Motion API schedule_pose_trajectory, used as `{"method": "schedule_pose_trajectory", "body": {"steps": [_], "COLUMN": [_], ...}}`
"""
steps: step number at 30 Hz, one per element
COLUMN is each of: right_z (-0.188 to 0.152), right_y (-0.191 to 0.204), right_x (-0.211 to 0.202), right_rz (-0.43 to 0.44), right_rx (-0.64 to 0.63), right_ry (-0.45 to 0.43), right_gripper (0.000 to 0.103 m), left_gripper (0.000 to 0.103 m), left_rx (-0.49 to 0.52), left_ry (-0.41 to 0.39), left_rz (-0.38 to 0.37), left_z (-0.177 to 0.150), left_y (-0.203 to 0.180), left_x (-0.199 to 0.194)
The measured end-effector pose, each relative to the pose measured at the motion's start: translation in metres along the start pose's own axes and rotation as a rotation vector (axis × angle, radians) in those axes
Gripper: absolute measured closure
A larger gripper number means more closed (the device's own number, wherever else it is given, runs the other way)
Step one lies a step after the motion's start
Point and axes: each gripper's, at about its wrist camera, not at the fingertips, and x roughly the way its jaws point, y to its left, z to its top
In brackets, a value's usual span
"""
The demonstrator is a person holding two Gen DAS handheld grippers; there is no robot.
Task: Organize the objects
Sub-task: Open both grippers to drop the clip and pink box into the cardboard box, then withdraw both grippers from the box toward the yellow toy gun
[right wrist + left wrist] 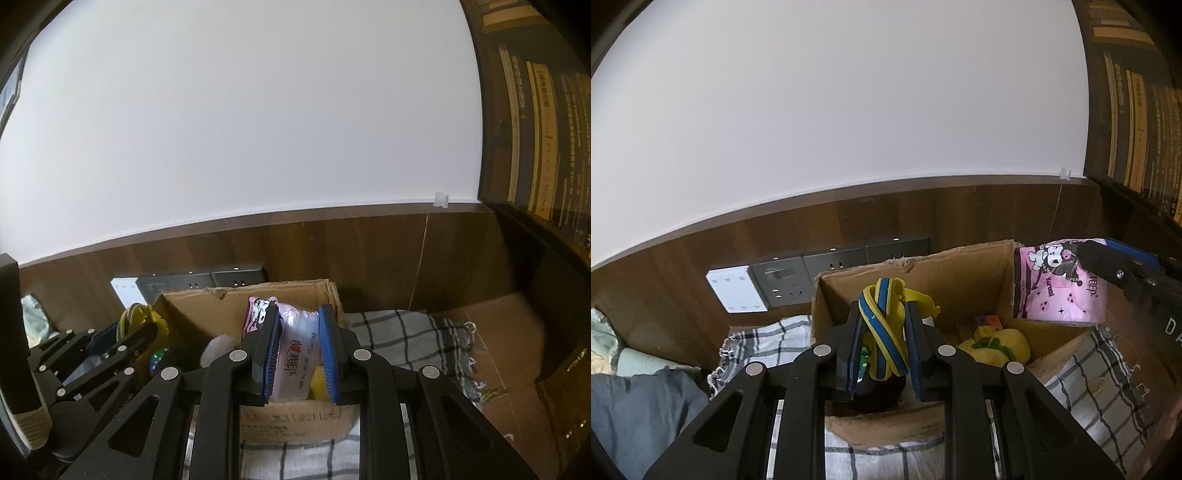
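Note:
My left gripper (884,314) is shut on a yellow and blue banded toy (882,328) and holds it above the open cardboard box (964,269). My right gripper (299,314) is shut on a pink tissue pack (297,354) with a cartoon print, over the box's right side (236,299). The tissue pack (1056,284) and right gripper also show at the right of the left wrist view. The left gripper (122,332) with the yellow toy (138,315) shows at the left of the right wrist view. A yellow plush (1001,347) and coloured cubes (988,325) lie inside the box.
The box stands on a checked cloth (1100,373) on a surface before a wood-panelled wall with grey sockets (786,277). A flattened cardboard sheet (498,332) lies to the right. Dark shelving with books (535,110) rises at the right. Bedding (639,398) lies at the left.

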Motion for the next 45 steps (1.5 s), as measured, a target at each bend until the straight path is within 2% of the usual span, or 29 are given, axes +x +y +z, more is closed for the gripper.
{"method": "schedule_pose_trajectory", "body": {"steps": [3,5,6,7,9,12,19,38,45], "right_z": [0.001,0.001,0.002,0.002,0.002,0.004,0.002,-0.024,-0.045], "right_y": [-0.002,-0.004,-0.004,-0.005,-0.008,-0.010,-0.010,0.000,0.005], "right_x": [0.005,0.007,0.007,0.007,0.003,0.002,-0.003,-0.042,-0.054], "right_rz": [0.007,0.005,-0.002,-0.008,-0.029,-0.036,-0.038,-0.045,-0.083], "right_rx": [0.008,0.011,0.011,0.013,0.023,0.029,0.033,0.011,-0.029], "right_ry": [0.010,0.012,0.012,0.006,-0.019,-0.018,-0.005,0.004,0.009], "right_gripper": [0.078,0.074,0.060,0.039,0.025,0.025,0.021,0.019,0.011], "left_gripper": [0.079,0.067,0.047,0.029,0.021,0.014,0.006,0.002,0.000], "left_rx": [-0.010,-0.013,-0.012,-0.010,-0.007,-0.013,-0.040,-0.042,-0.038], "left_ry": [0.017,0.020,0.014,0.003,-0.024,-0.024,-0.016,-0.049,-0.036], "left_rz": [-0.016,-0.019,-0.011,0.007,0.047,0.074,0.097,0.132,0.153], "left_z": [0.000,0.000,-0.001,-0.001,-0.001,0.000,-0.006,-0.036,-0.059], "left_y": [0.000,-0.001,-0.001,-0.001,-0.001,0.002,0.009,0.014,0.013], "left_x": [0.008,0.010,0.009,0.008,0.004,0.002,-0.007,-0.061,-0.071]}}
